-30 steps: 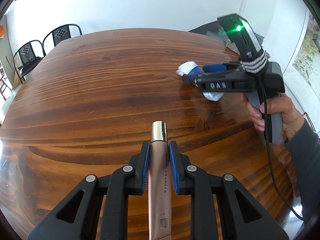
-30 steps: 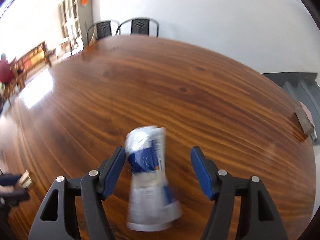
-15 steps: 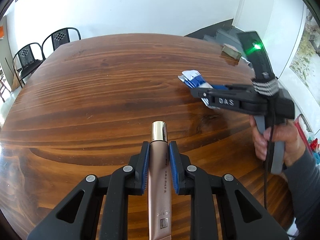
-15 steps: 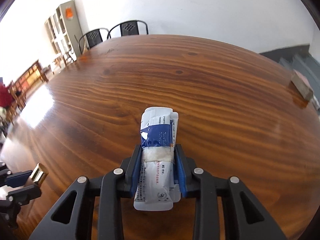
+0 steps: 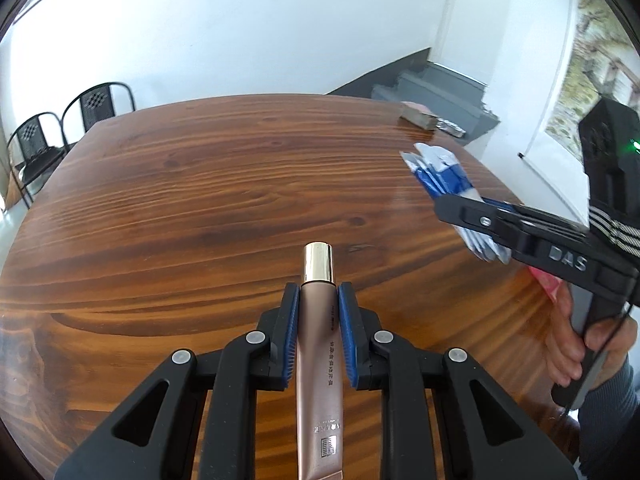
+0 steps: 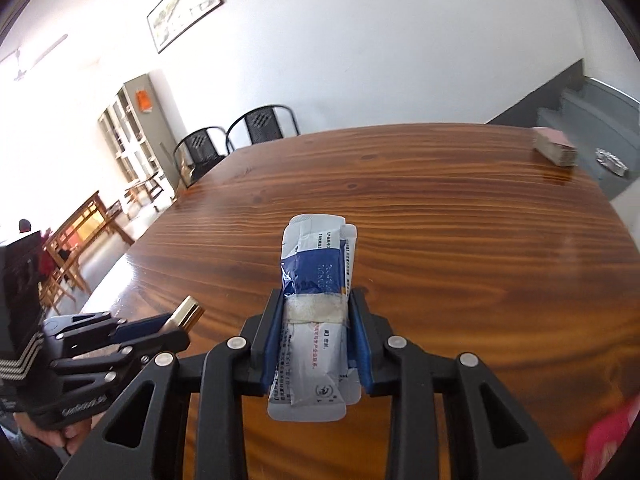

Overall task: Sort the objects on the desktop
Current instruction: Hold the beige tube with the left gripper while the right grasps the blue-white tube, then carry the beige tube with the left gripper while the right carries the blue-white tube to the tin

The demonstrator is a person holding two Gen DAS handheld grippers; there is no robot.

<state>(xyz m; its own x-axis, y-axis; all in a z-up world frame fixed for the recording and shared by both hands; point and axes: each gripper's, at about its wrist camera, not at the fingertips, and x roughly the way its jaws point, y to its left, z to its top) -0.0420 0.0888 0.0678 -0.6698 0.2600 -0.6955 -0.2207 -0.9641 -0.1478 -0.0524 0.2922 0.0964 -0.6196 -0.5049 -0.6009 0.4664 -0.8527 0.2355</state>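
My left gripper (image 5: pixel 318 304) is shut on a rose-gold cosmetic tube (image 5: pixel 319 352) with a gold cap, held above the wooden table (image 5: pixel 200 200). My right gripper (image 6: pixel 314 300) is shut on a taped bundle of blue and white sachets (image 6: pixel 316 304), also held above the table. In the left wrist view the right gripper (image 5: pixel 452 204) shows at the right with the sachet bundle (image 5: pixel 444 178) sticking out of it. In the right wrist view the left gripper (image 6: pixel 168 330) shows at the lower left with the tube's gold cap (image 6: pixel 186 312).
A small pink-topped stack (image 6: pixel 554 150) lies at the table's far right corner, also in the left wrist view (image 5: pixel 418 116). A crumpled foil piece (image 6: pixel 610 160) lies beyond it. Two black chairs (image 6: pixel 240 134) stand at the far end. Something pink (image 6: pixel 612 432) shows at lower right.
My right gripper has shut on the sachet bundle, lifted it off the table and drawn it back to the right. My left gripper still holds the tube, raised a little.
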